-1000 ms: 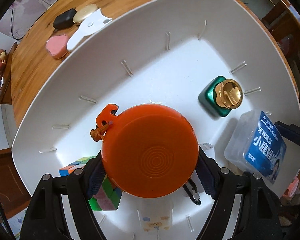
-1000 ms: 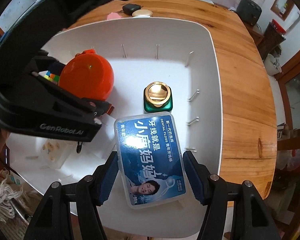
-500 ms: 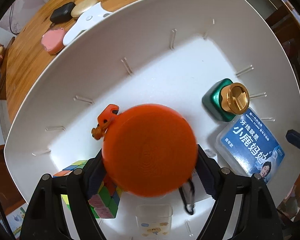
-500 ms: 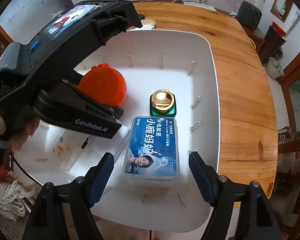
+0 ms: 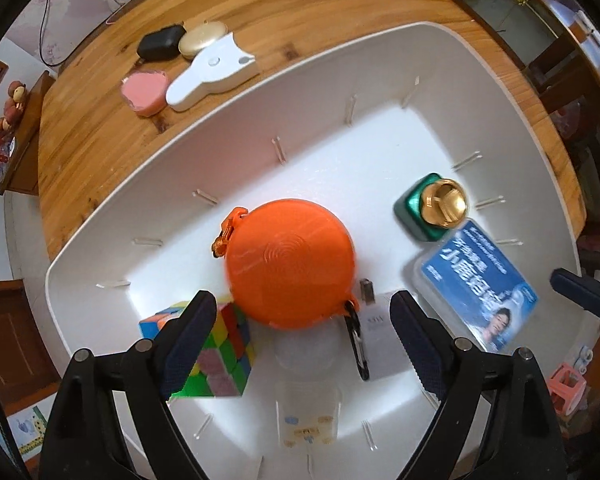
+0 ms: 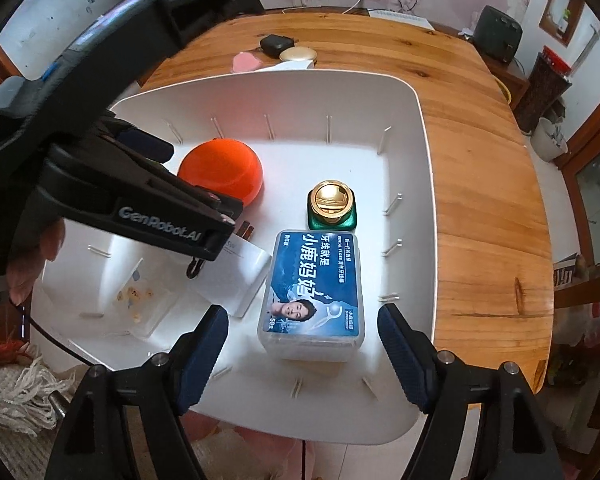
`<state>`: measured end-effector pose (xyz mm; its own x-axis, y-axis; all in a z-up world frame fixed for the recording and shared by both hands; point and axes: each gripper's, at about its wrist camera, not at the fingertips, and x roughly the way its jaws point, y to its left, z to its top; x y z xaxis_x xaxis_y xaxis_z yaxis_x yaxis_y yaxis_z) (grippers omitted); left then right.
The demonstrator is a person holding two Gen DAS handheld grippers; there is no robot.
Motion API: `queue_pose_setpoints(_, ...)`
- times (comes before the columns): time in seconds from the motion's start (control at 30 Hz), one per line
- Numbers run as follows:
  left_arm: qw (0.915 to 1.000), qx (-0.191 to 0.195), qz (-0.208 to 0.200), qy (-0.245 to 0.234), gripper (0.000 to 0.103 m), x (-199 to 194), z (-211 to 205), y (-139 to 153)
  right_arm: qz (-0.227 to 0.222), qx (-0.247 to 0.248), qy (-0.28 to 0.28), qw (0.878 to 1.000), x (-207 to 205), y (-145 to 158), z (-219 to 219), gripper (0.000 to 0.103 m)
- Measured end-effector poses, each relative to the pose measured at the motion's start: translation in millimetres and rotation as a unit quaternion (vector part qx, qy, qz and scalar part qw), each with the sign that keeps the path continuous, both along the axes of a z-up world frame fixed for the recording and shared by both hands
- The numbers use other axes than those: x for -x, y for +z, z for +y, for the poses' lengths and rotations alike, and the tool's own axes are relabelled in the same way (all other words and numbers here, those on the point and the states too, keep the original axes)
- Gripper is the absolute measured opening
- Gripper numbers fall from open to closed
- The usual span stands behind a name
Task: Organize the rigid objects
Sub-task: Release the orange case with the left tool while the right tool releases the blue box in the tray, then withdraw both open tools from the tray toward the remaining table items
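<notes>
Both tools, left tool (image 5: 300, 332) and right tool (image 6: 302, 344), hang released above the white bin (image 6: 424, 168), orange case (image 5: 290, 264) and floss box (image 6: 314, 280) deposited directly ahead; four items beyond on the tabletop (image 5: 100, 140) seemingly remain.

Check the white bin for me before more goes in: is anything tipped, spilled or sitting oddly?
Nothing spilled or damaged. The orange round case rests partly on the puzzle cube, so it looks propped rather than flat. The floss box and green bottle sit squarely in the white bin.
</notes>
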<state>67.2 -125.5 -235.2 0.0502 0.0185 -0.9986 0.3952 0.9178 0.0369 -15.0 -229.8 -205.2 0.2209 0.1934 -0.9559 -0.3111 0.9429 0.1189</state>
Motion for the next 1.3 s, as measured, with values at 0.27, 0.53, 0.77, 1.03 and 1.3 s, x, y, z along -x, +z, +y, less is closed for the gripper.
queue_pose_setpoints(0.27,0.9993,0.005,-0.032,-0.017,0.090,19.7,-8.5,38.6,-0.015,-0.004,0.005,1.000,2.4,12.4,1.4,0.078)
queue_pose_setpoints(0.53,0.9971,0.020,-0.072,-0.015,0.090,15.6,3.2,80.6,-0.033,-0.008,0.004,0.999,0.5,28.7,3.0,0.078)
queue_pose_setpoints(0.77,0.9939,0.030,-0.105,-0.009,0.090,7.6,10.0,113.3,-0.048,-0.030,-0.014,0.998,-11.9,51.1,-3.3,0.078)
queue_pose_setpoints(1.03,0.9888,0.048,-0.141,0.005,0.090,-9.2,22.1,146.2,-0.074,-0.044,-0.029,0.996,-34.4,76.4,-5.3,0.078)
queue_pose_setpoints(1.3,0.9846,0.058,-0.164,0.020,0.090,-34.5,38.1,162.7,-0.096,-0.047,-0.041,0.993,-60.0,97.0,-4.4,0.078)
